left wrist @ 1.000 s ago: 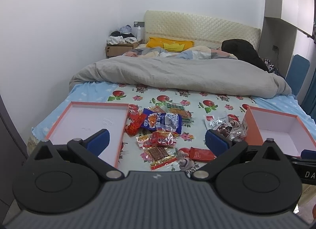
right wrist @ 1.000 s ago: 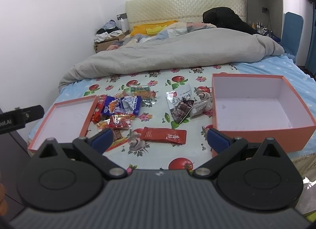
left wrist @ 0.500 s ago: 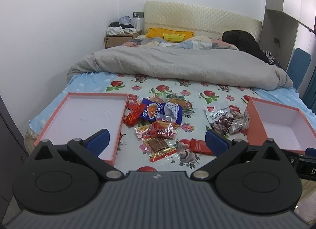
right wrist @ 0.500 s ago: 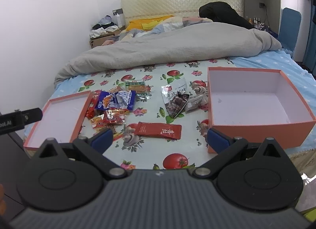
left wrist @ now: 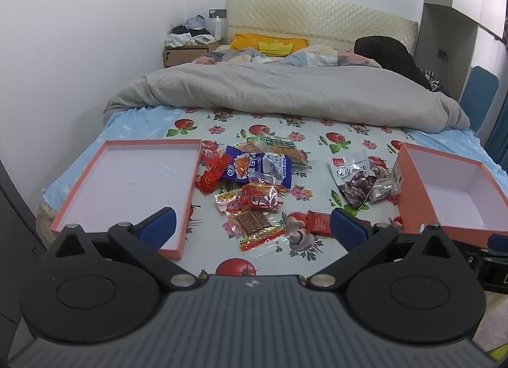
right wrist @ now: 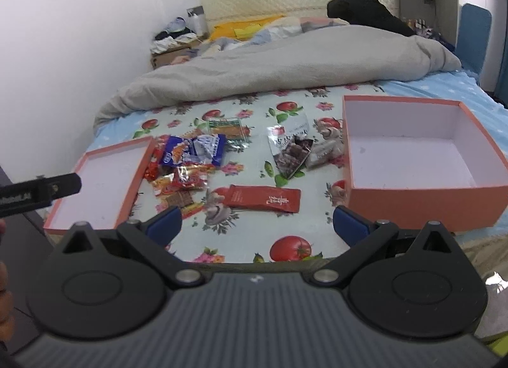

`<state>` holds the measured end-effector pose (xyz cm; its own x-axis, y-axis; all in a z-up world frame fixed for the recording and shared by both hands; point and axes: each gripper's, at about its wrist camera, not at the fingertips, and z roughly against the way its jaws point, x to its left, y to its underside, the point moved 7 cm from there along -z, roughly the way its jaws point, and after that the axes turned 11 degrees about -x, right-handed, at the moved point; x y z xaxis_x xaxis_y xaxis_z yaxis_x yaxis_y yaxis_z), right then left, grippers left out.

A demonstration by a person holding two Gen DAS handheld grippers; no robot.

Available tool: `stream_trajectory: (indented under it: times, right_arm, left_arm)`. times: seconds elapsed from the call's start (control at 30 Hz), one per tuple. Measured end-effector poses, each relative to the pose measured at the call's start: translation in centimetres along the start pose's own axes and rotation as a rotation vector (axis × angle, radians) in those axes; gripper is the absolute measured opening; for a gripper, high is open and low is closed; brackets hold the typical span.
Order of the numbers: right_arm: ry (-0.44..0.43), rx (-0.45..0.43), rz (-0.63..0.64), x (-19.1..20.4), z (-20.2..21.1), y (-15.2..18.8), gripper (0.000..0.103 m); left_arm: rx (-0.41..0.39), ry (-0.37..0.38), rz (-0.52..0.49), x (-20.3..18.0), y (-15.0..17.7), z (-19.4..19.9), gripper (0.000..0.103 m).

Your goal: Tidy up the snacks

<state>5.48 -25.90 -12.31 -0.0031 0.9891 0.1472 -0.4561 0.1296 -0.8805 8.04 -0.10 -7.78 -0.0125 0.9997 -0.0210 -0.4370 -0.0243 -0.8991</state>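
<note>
While both grippers (left wrist: 252, 228) (right wrist: 257, 223) hover spread, snacks (left wrist: 254, 184) lie ahead, between 2 boxes (left wrist: 127, 184)

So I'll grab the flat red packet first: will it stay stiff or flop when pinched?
The red packet lies flat and thin, so it is probably light and may bend. Its glossy wrapper could slip. On the soft bedsheet, it may sink when pressed.

Left gripper (left wrist: 252, 225) fills the lower frame: a ribbed dark-grey housing with a tiny pale mark at 12 o'clock on its top edge, flanked by two matte black discs, each with a raised inner circle. Black link arms run up from silver pivot screws to blue finger pads (left wrist: 158, 223) at 10 and 2 o'clock. Right gripper (right wrist: 257, 223) shows the same build, blue pads (right wrist: 349, 223) and silver screws included.
</note>
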Motion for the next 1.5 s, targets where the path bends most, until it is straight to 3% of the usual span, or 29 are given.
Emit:
stream_trajectory:
  times: [0.27, 0.67, 0.93, 1.1, 1.5]
  right_arm:
    - [-0.068, -0.019, -0.033, -0.5, -0.2, 0.4, 0.103]
    - [-0.104, -0.014, -0.041, -0.8, -0.1, 1.2, 0.103]
    - [-0.077, -0.005, -0.037, -1.6, -1.1, 2.1, 0.103]
    - [-0.079, 0.008, -0.054, -2.1, -2.1, 2.4, 0.103]
    - [-0.136, 0.057, 0.046, -0.7, -7.1, 3.1, 0.103]
  left_arm:
    - [0.025, 0.021, -0.014, -0.9, 0.9, -1.4, 0.103]
    - [0.04, 0.072, -0.046, -3.2, 2.0, -2.4, 0.103]
    - [0.07, 0.08, -0.056, -3.5, 2.5, -4.1, 0.103]
    - [0.082, 0.093, -0.053, -3.9, 2.5, -6.0, 0.103]
    - [0.145, 0.106, -0.075, -3.7, 3.5, -13.0, 0.103]
